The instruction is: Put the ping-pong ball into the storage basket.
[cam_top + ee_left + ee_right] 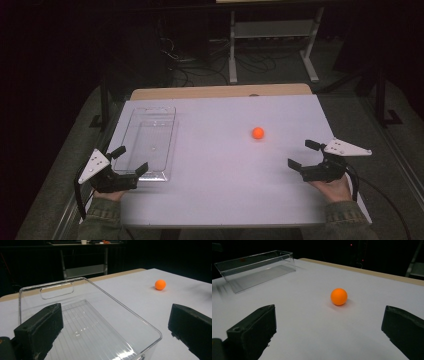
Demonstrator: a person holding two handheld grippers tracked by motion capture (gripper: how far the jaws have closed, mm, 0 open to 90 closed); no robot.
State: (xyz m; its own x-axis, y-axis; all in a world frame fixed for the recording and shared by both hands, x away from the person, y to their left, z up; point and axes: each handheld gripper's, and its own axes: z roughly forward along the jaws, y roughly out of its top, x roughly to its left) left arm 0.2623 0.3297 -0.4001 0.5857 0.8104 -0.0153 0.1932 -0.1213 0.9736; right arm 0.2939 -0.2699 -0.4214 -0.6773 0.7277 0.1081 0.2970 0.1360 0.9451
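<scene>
While no writing shows on the orange ball (pixel 339 296), both tongs (pixel 131 159) (pixel 302 153) gape released

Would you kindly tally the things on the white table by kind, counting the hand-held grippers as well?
Small orange ball: 1
Clear rectangular plastic tray: 1
Black two-jaw hand-held gripper: 2, the left hand-held gripper and the right hand-held gripper, both with jaws open and nothing between them
Total: 4

Orange ball (pixel 339 296) on white table (pixel 312 322), clear bin (pixel 254 270) beyond
</scene>
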